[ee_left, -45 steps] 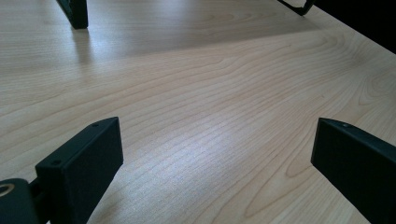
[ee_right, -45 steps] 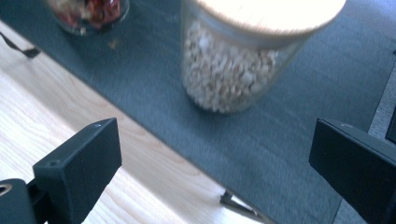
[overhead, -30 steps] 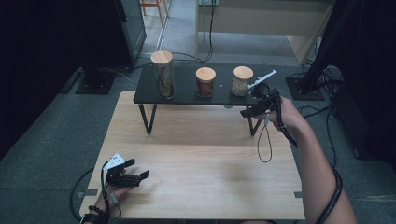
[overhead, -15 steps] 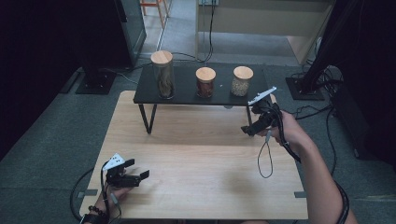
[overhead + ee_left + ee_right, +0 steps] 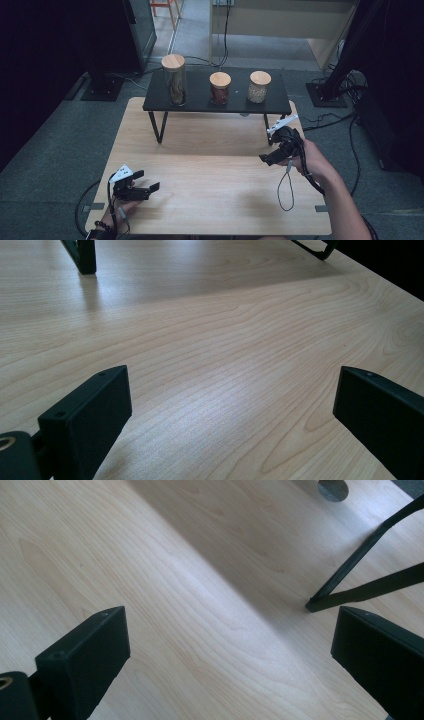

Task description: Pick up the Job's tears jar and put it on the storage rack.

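High view: right gripper (image 5: 266,159) has pulled back from the black shelf (image 5: 280,106) at upper centre, now at mid-right over the wooden table (image 5: 210,200), jaws apart, empty. Nearest jar, the grain jar (image 5: 259,86), stands on shelf's right end w/ lid on, so probably done or resetting. Left gripper (image 5: 150,189), lower left, hasn't moved; jaws apart.

Overhead view; gripper views near table (image 5: 210,150)
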